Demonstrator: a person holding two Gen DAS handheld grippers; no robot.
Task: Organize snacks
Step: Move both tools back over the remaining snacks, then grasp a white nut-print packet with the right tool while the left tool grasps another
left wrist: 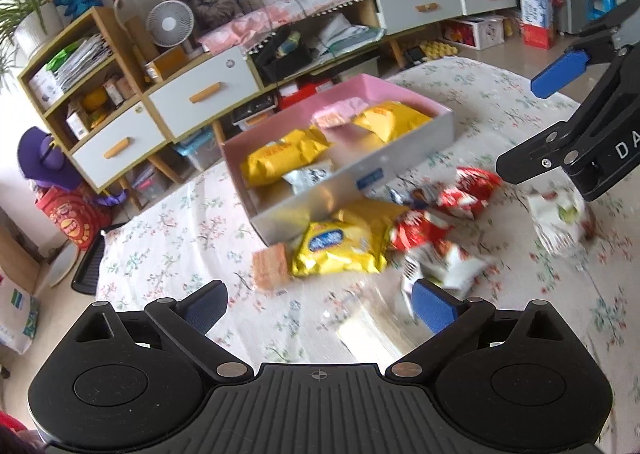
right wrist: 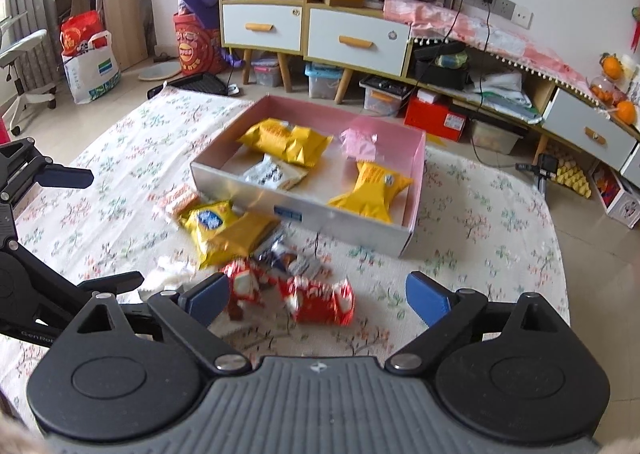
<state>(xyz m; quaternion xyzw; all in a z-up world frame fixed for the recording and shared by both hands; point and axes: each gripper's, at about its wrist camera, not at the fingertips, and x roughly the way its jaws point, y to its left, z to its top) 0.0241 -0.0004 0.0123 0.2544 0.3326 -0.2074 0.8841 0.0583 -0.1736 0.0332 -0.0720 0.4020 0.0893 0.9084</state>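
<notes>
Now hovering over the floral-clothed desk, both tools spread wide and gripping nothing: left tool above a bare patch of cloth, right tool above the red packets. Lying loose by the box: yellow bags, red packets, white packets. Sitting inside the box: more yellow bags.
</notes>
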